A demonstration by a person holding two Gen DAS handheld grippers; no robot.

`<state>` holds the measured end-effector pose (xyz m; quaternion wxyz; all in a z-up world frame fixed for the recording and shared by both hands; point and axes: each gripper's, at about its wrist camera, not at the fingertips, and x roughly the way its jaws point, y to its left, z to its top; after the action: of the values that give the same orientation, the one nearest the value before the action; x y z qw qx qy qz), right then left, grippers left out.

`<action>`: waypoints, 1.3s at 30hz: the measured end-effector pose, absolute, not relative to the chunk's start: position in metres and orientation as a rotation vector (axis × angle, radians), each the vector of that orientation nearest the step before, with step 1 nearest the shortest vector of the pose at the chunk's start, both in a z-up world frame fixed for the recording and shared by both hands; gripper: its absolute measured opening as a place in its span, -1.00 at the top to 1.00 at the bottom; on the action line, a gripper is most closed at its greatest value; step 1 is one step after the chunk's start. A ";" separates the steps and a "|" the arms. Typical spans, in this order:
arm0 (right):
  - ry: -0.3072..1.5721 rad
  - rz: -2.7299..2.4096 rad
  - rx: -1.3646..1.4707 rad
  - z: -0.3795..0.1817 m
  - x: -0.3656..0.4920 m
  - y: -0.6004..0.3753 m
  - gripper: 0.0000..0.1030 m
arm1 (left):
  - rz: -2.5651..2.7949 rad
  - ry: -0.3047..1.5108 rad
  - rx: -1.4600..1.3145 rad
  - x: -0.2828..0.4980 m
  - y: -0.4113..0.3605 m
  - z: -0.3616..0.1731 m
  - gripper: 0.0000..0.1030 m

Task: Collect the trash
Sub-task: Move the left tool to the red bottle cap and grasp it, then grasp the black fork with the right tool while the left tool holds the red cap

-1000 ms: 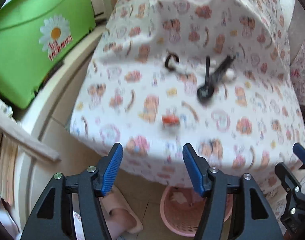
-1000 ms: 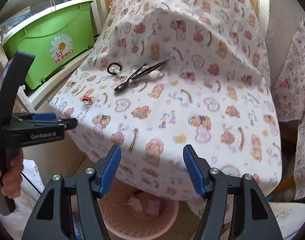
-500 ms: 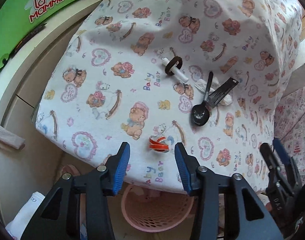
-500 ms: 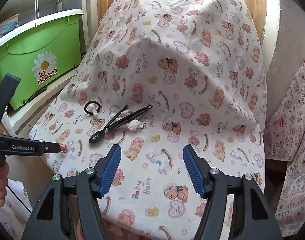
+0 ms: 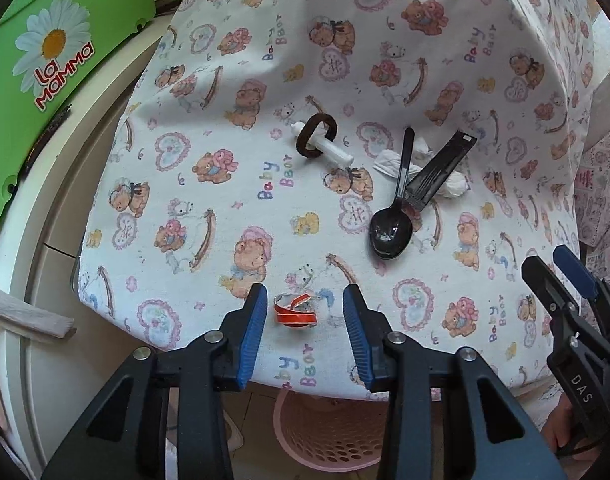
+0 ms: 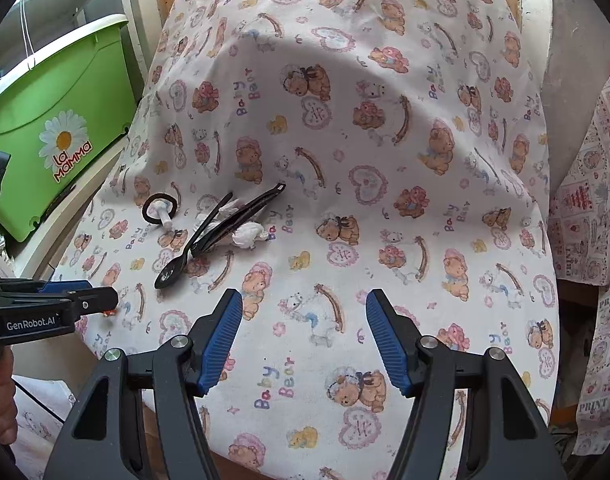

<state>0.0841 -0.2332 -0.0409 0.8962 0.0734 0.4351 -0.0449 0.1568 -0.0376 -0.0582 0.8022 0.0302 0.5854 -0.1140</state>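
A crumpled red and silver wrapper scrap [image 5: 296,312] lies near the front edge of the bear-print cloth [image 5: 233,208]. My left gripper [image 5: 303,308] straddles it, jaws closing, and the pads stand just clear of it on both sides. Further back lie a black plastic spoon [image 5: 391,232], a black fork [image 5: 437,176] on white tissue [image 5: 453,186], and a dark hair tie [image 5: 315,136] around a white tube [image 5: 337,154]. My right gripper [image 6: 303,304] hangs open over bare cloth to the right of the spoon [image 6: 173,272], holding nothing.
A pink mesh basket [image 5: 329,432] stands on the floor under the cloth's front edge. A green "La Mamma" box [image 5: 45,80] sits on a white ledge at the left. More patterned fabric [image 6: 585,240] hangs at the right.
My left gripper has come down to the red scrap and its jaws have narrowed around it. My right gripper has moved in over the cloth, still open.
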 end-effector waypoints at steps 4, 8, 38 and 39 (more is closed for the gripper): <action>0.891 -0.075 0.146 -0.038 0.085 -0.228 -0.29 | -0.223 1.242 0.071 0.156 -0.036 -0.062 0.72; 0.877 -0.051 0.162 -0.033 0.086 -0.224 -0.29 | -0.233 1.190 0.028 0.152 -0.023 -0.046 1.00; 0.929 0.119 0.458 -0.047 0.119 -0.217 -0.06 | -0.298 1.251 0.127 0.141 -0.034 -0.063 0.87; 0.941 0.131 0.470 -0.049 0.120 -0.217 -0.02 | -0.293 1.227 0.145 0.139 -0.034 -0.058 0.88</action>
<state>0.1202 -0.2169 -0.0491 0.8628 0.2242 0.4487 0.0625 0.1386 -0.0341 -0.0580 0.8052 0.0678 0.5730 -0.1367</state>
